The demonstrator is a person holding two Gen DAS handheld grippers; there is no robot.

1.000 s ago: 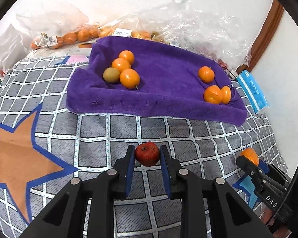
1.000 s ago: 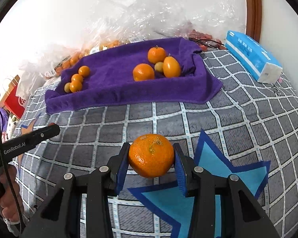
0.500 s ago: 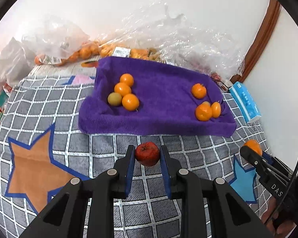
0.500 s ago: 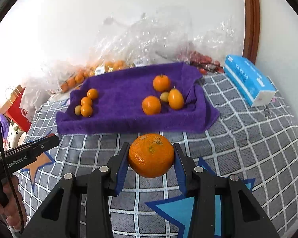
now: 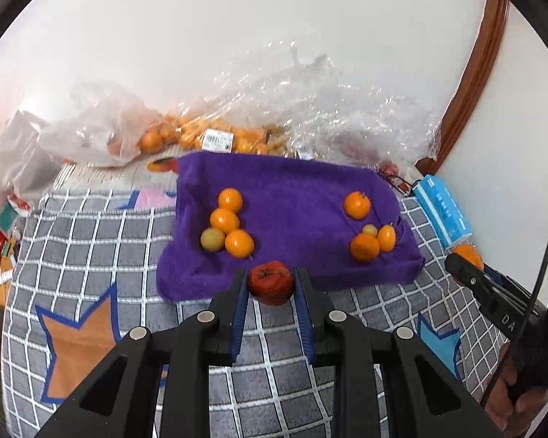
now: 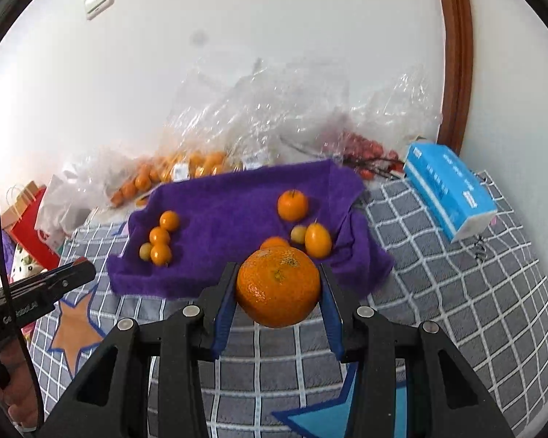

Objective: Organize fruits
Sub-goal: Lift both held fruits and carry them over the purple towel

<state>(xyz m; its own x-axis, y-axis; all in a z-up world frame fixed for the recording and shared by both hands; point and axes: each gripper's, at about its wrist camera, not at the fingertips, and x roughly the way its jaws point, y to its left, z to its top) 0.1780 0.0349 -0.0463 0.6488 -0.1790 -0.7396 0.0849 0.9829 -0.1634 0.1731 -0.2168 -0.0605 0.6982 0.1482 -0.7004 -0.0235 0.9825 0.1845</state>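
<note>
My left gripper [image 5: 270,286] is shut on a small red fruit [image 5: 271,283], held above the checked cover just before the purple towel [image 5: 292,182]. My right gripper [image 6: 277,288] is shut on a large orange [image 6: 277,288], also in the air in front of the purple towel [image 6: 237,204]. On the towel lie two groups of small orange fruits: a left group [image 5: 228,226] with one yellowish fruit, and a right group [image 5: 369,233]. The right gripper's orange [image 5: 465,253] shows at the right edge of the left wrist view.
Clear plastic bags [image 5: 310,109] with more oranges [image 5: 186,135] lie against the wall behind the towel. A blue tissue pack [image 6: 449,186] sits at the right. A red paper bag [image 6: 29,222] stands at the left. The grey checked cover [image 5: 91,237] has star patches.
Both grippers have risen with their fruits. The towel and the fruit groups look smaller and sit lower in both views, and more of the wall shows.
</note>
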